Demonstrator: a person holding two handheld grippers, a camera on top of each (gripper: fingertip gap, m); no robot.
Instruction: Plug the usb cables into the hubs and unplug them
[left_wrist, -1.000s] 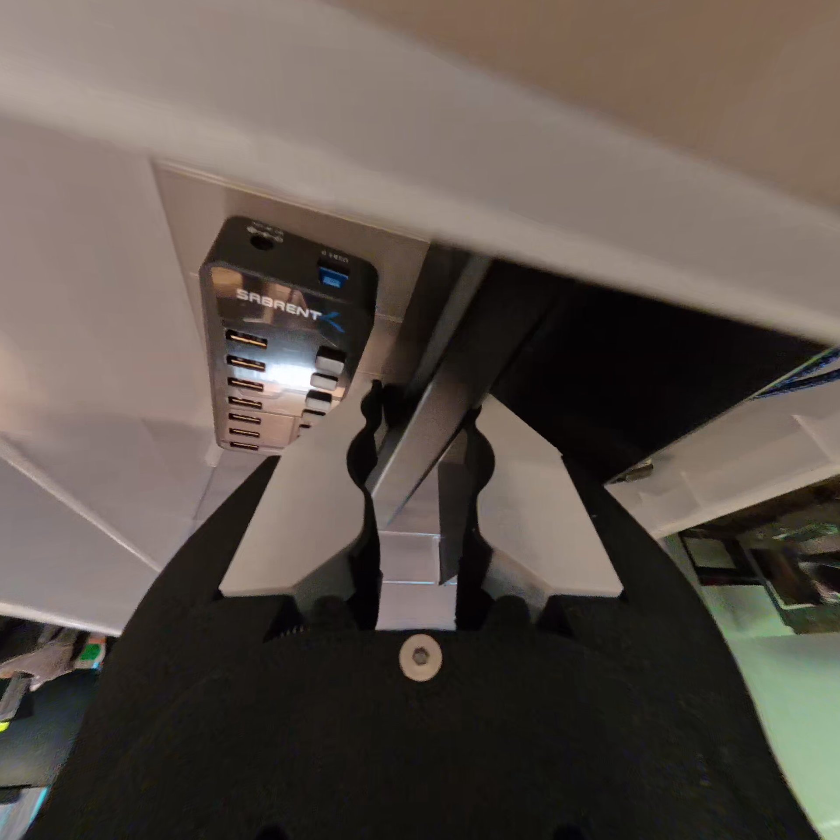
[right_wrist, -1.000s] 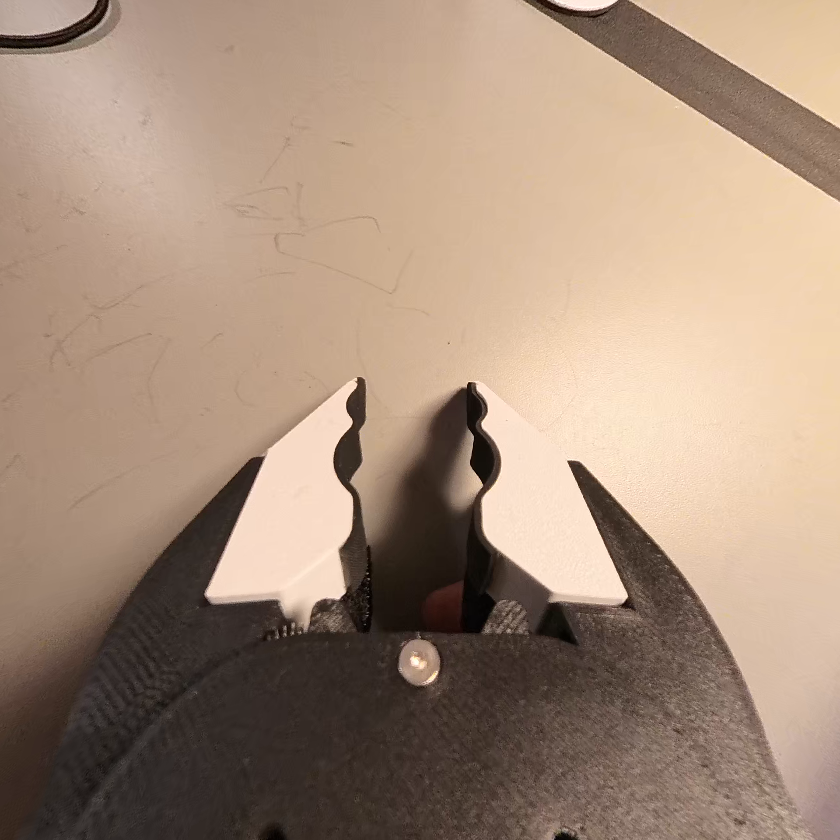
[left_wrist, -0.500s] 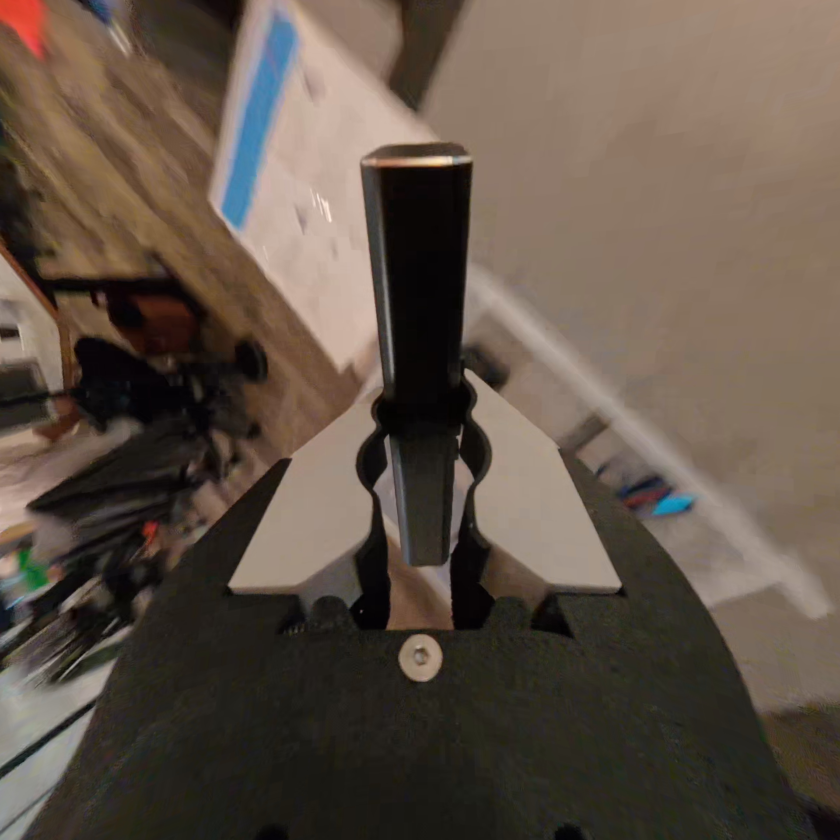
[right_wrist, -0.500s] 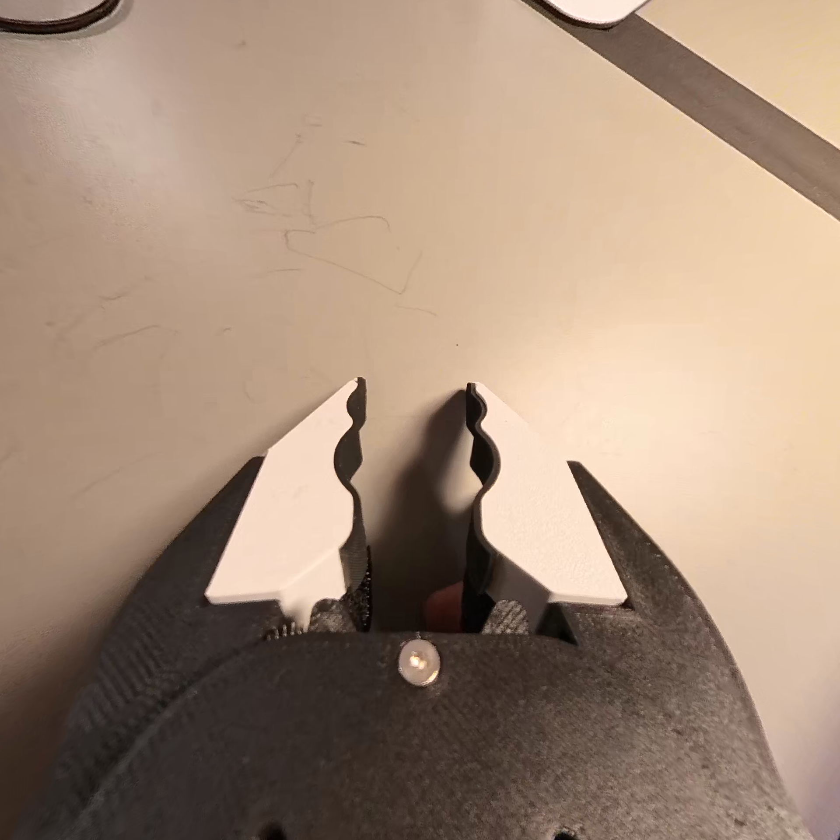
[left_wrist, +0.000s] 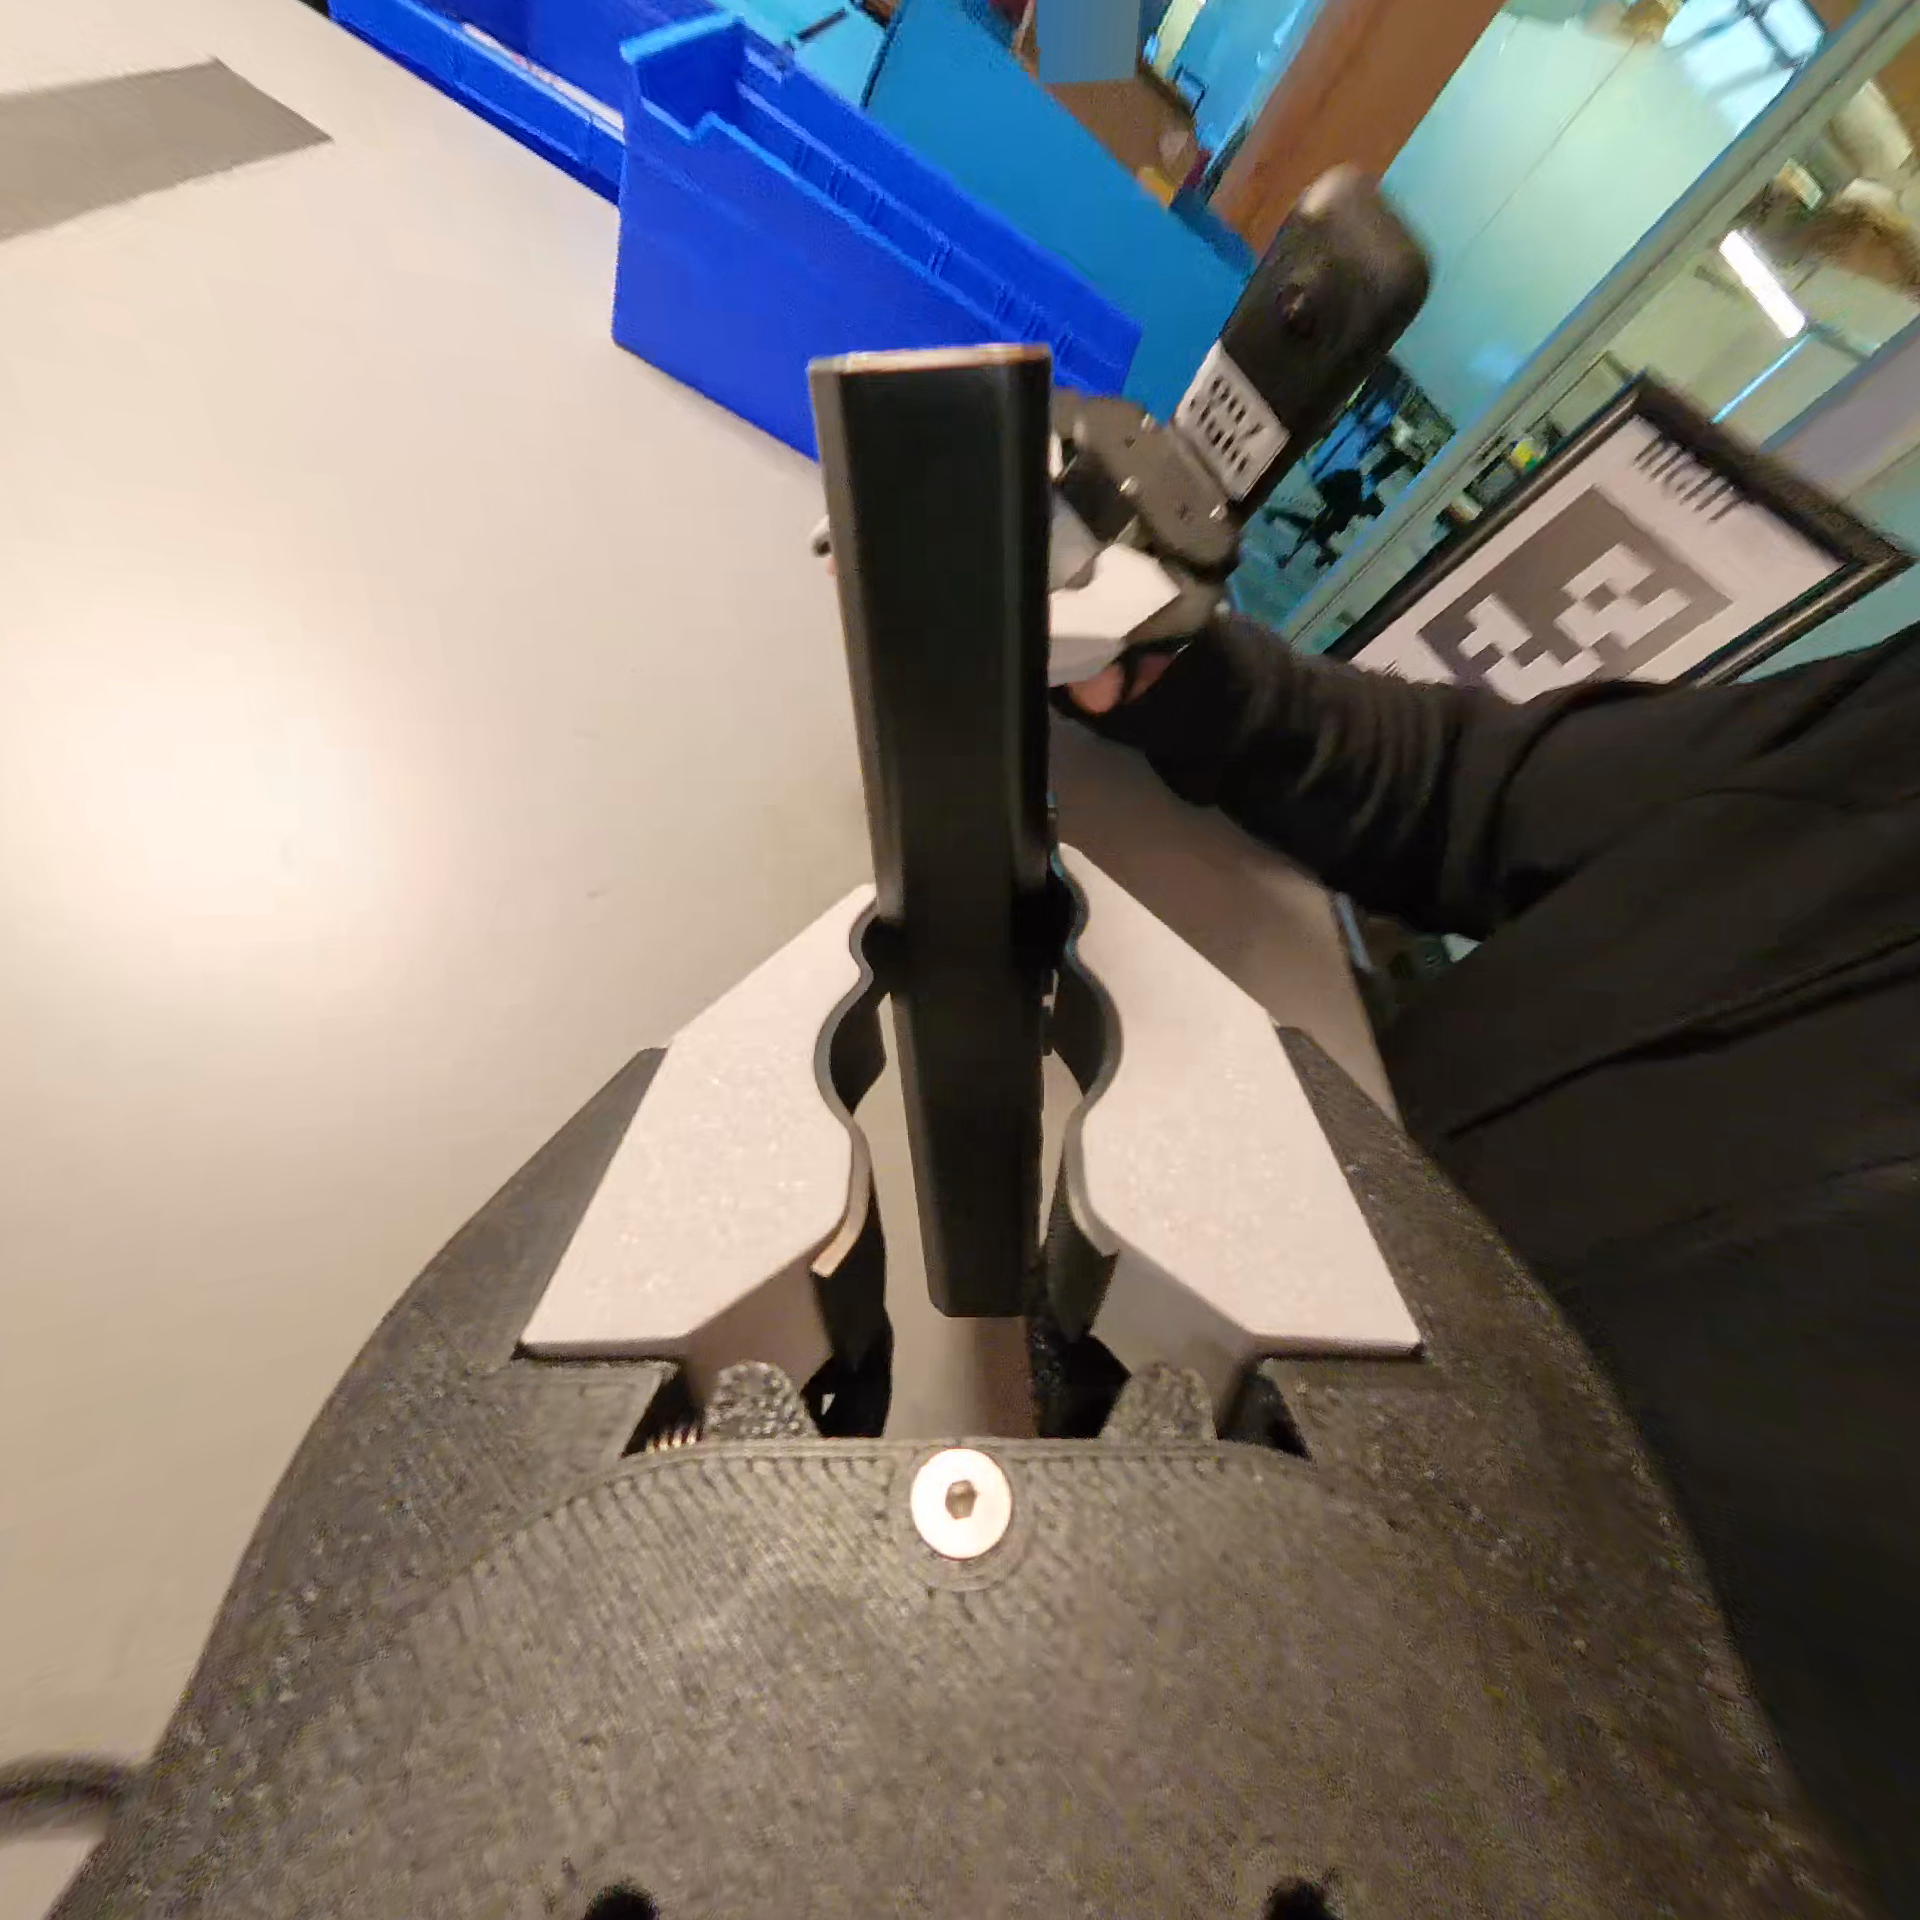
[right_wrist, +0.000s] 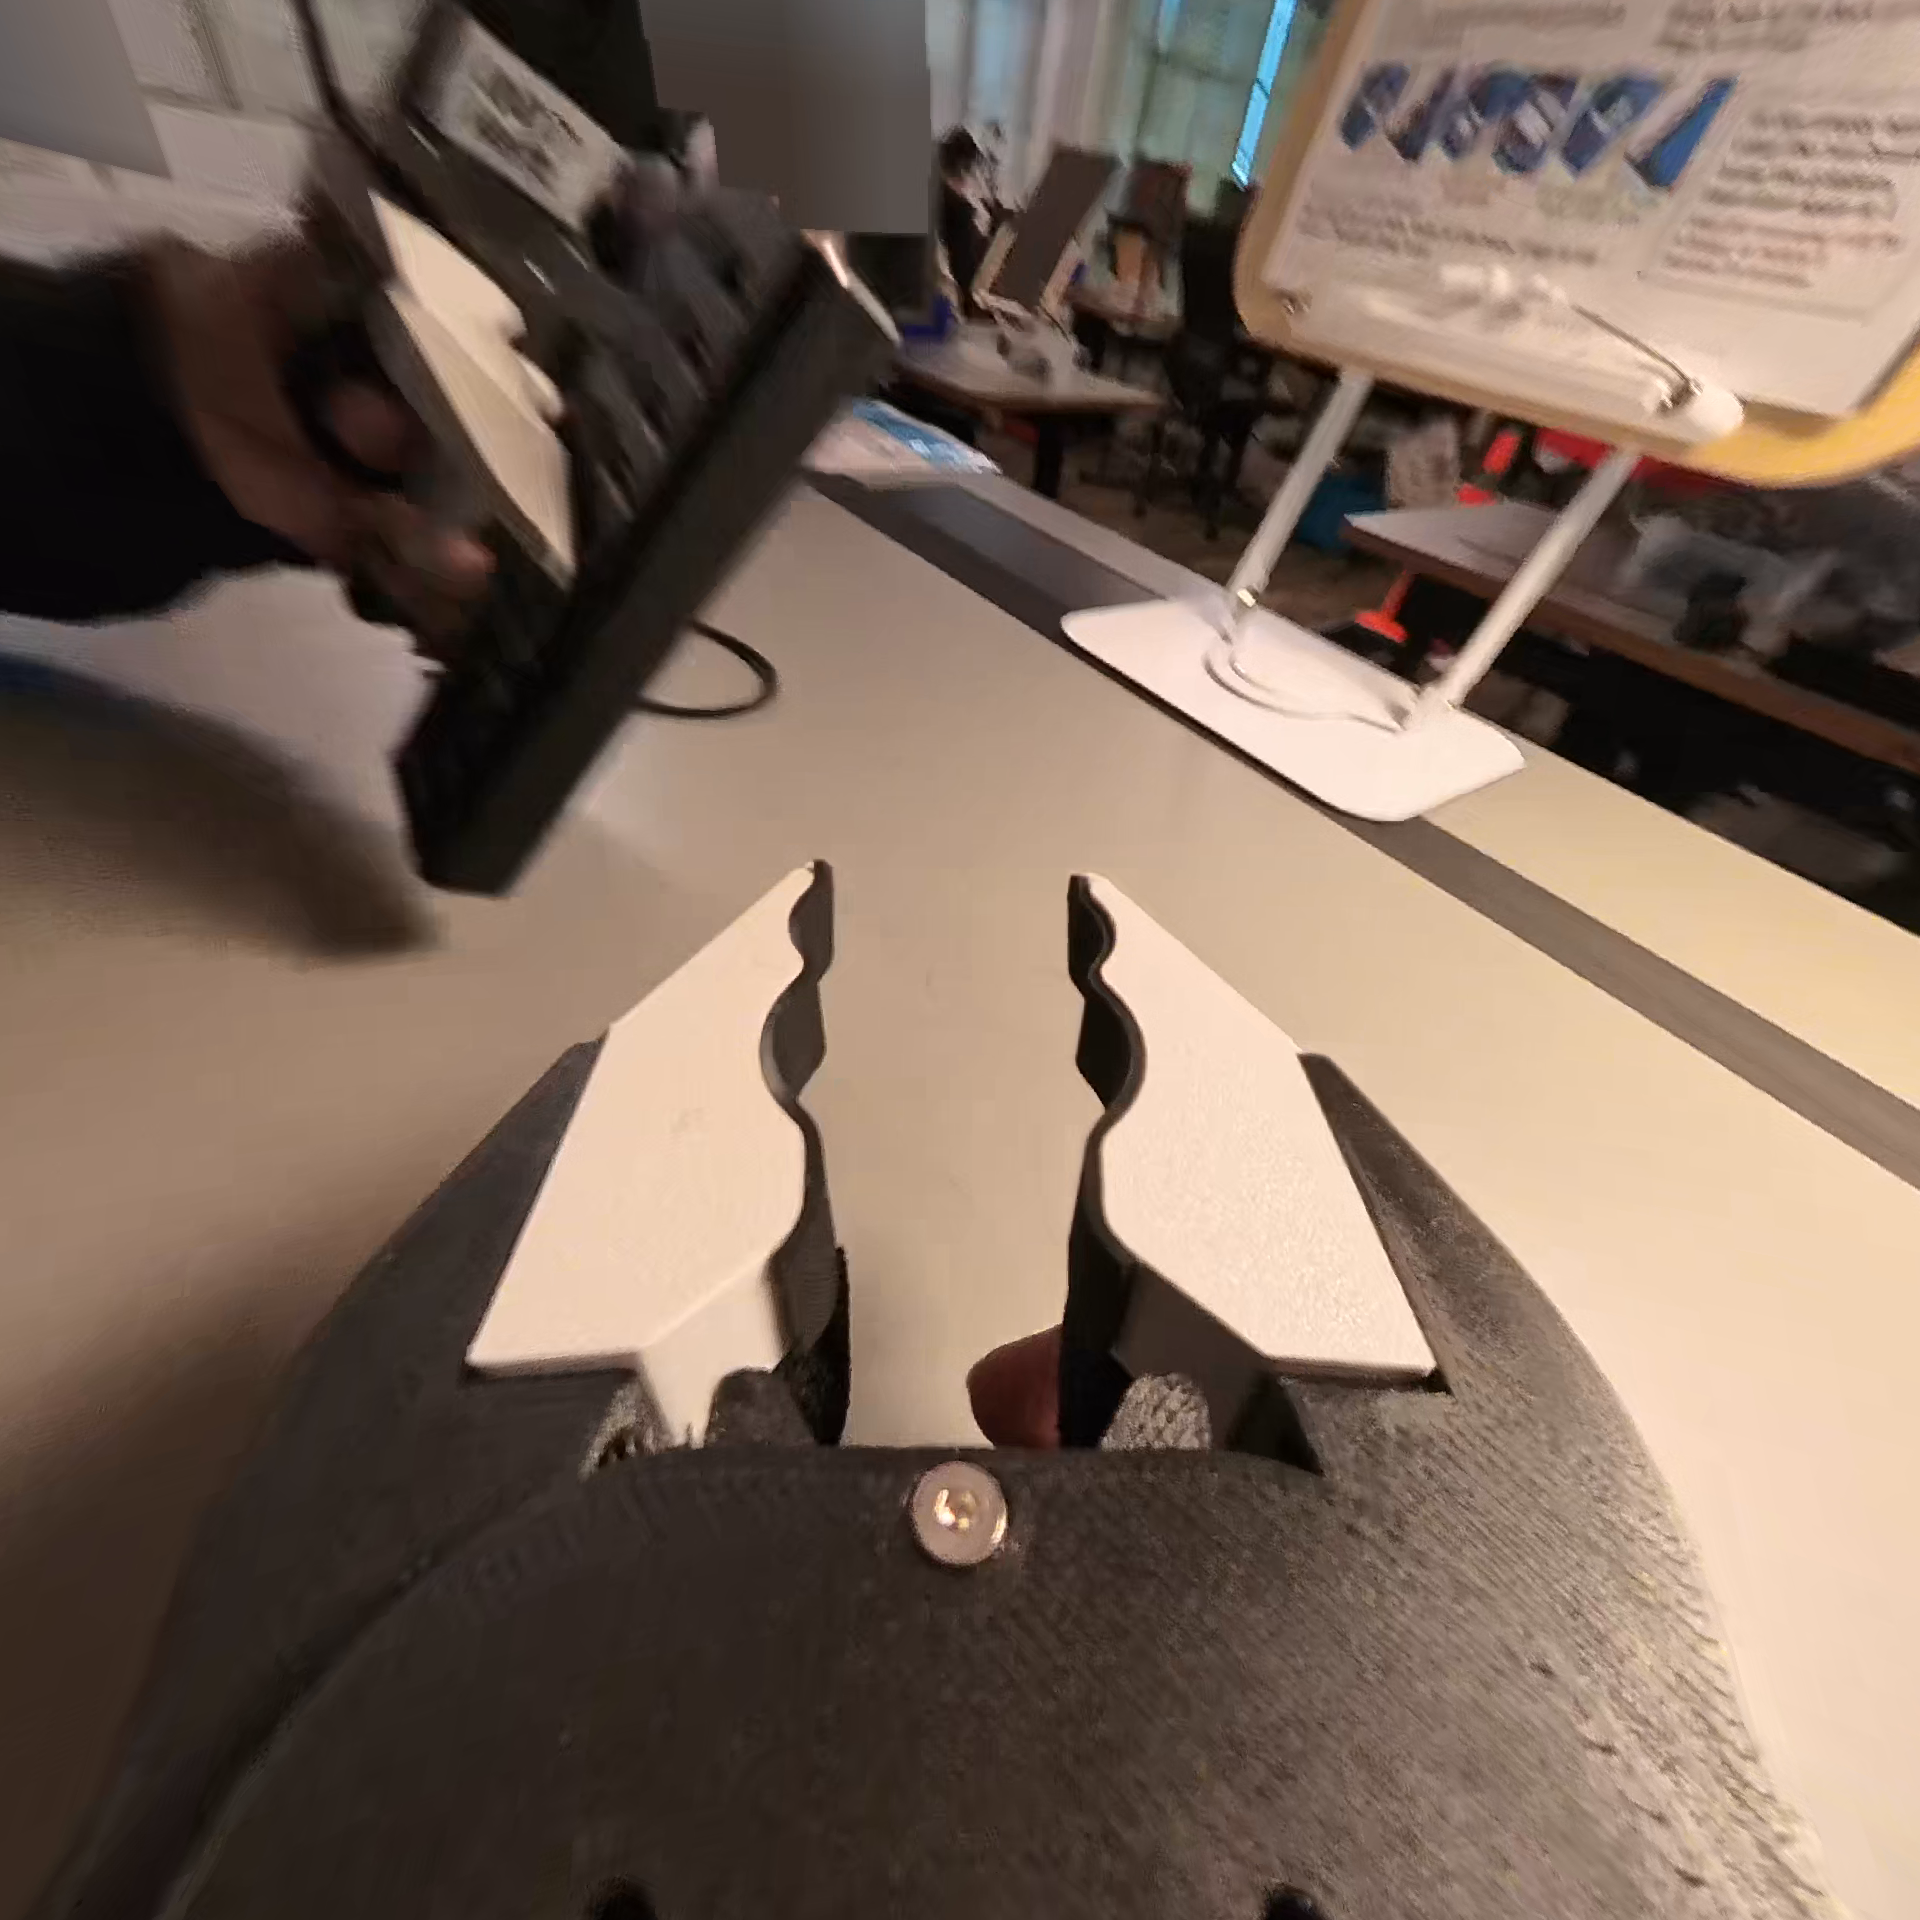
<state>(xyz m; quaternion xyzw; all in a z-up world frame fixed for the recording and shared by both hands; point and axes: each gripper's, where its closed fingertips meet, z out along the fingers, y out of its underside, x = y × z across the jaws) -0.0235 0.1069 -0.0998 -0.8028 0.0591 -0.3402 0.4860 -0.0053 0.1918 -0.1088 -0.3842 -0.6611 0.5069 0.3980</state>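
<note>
Black and slab-shaped, the hub (left_wrist: 940, 831) is clamped edge-on in the left gripper (left_wrist: 966, 935), its long axis running straight out along the fingers, above the table (left_wrist: 364, 727). Right gripper (right_wrist: 945, 883) hangs empty with jaws parted, the hub up and left of it; no cable plug shows in reach.

Hub (left_wrist: 940, 790) held between the fingers of the left tool (left_wrist: 961, 940) above the worktop (left_wrist: 312, 675), bins (left_wrist: 831, 239) behind it, right tool (right_wrist: 945, 883) to its right, sign stand (right_wrist: 1309, 686) set on the worktop beyond

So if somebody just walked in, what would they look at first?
Probably the long black hub, pinched edge-on in the left tool and held up above the pale table. Next, the right tool, open and holding nothing, with a white sign stand behind it.
</note>
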